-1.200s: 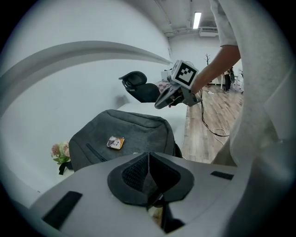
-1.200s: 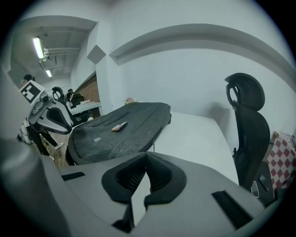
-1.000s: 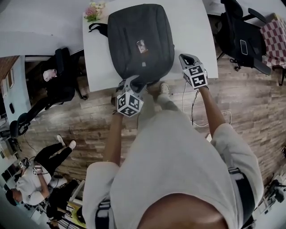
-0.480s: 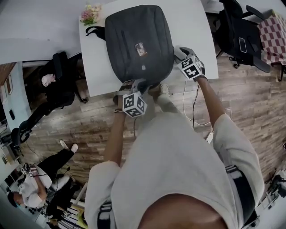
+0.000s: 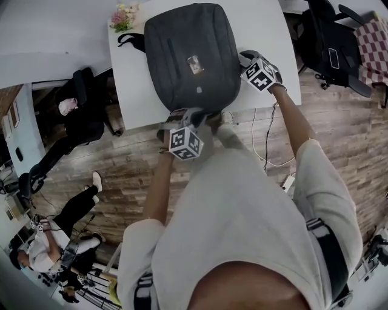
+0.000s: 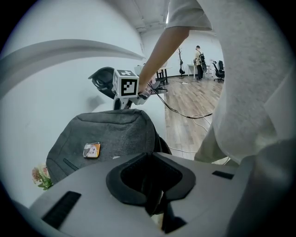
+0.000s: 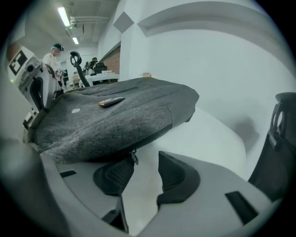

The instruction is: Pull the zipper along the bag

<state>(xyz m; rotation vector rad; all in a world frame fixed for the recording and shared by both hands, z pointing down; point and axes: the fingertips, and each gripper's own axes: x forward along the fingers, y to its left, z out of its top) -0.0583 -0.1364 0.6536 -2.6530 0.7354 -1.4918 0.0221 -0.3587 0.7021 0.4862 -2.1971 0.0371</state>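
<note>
A dark grey backpack [image 5: 191,54] lies flat on the white table [image 5: 267,30], with a small badge [image 5: 194,62] on its top face. My left gripper [image 5: 185,116] is at the bag's near edge. In the left gripper view its jaws [image 6: 150,185] have just been closing and are shut on dark bag material. My right gripper [image 5: 244,59] is at the bag's right side. Its jaws [image 7: 143,171] have just been closing a little and stand open. The small metal zipper pull [image 7: 133,156] hangs from the bag's seam by the left pad [image 7: 113,173], unpinched.
A small bunch of flowers [image 5: 124,15] sits at the table's far left corner. Black office chairs stand left [image 5: 82,115] and right [image 5: 330,48] of the table. A white cable [image 5: 267,145] runs over the wooden floor. A person [image 5: 42,254] sits at lower left.
My right gripper has moved from the table's near right edge up against the bag's right side and has rolled. The left gripper has stayed at the bag's near edge.
</note>
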